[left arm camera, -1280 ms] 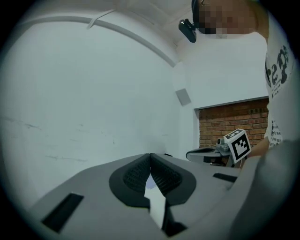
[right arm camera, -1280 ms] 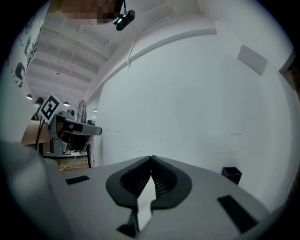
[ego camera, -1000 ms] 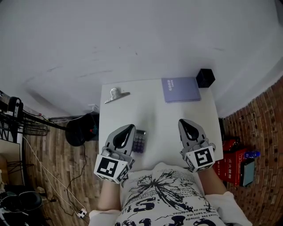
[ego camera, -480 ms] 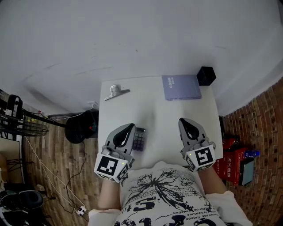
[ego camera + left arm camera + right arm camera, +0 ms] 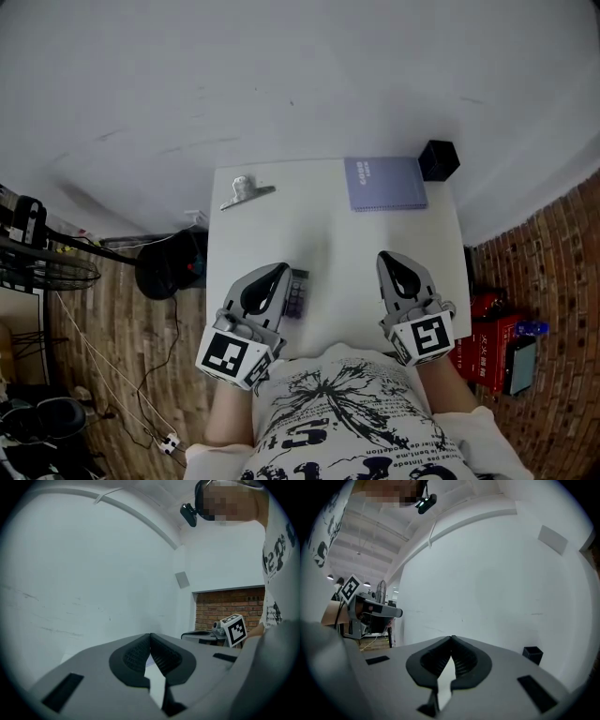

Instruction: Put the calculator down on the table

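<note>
A small dark calculator (image 5: 297, 292) with purple keys lies flat on the white table (image 5: 337, 244). Its left part is hidden under my left gripper (image 5: 274, 273). That gripper hovers just left of the calculator, and its jaws are shut with nothing between them. In the left gripper view the fingertips (image 5: 150, 637) meet and no calculator shows. My right gripper (image 5: 393, 262) hangs over the table's right front part, well apart from the calculator. It is shut and empty too, and its pads (image 5: 451, 640) touch in the right gripper view.
A purple notebook (image 5: 384, 183) lies at the table's far right, with a small black box (image 5: 438, 160) at the corner beside it, the black box (image 5: 533, 655) also showing in the right gripper view. A metal binder clip (image 5: 246, 193) sits at the far left. Red crates (image 5: 492, 352) stand on the floor to the right.
</note>
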`<state>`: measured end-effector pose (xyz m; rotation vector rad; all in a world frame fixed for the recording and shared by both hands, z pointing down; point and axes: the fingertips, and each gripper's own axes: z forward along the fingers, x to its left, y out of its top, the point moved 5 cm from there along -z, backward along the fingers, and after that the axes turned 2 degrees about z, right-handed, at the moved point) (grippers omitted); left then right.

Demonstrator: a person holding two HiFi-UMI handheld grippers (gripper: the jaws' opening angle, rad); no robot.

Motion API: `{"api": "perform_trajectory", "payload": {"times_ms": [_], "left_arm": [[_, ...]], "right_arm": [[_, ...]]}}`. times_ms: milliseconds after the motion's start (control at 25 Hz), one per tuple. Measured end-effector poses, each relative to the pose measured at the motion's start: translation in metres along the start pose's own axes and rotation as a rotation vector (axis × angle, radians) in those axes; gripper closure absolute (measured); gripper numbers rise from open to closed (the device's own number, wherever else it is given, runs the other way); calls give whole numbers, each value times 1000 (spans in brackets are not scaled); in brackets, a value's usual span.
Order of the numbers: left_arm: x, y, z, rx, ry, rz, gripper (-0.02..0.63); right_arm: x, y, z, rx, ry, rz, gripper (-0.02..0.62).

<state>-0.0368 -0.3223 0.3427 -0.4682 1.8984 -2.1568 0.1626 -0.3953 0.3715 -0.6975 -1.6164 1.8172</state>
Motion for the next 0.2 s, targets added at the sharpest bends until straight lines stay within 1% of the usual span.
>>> {"api": "perform_trajectory", "payload": {"times_ms": [200], "left_arm": [[-2, 1, -2, 7, 12, 12, 592]], "right_arm": [[0, -1, -3, 3, -7, -5, 583]]}}
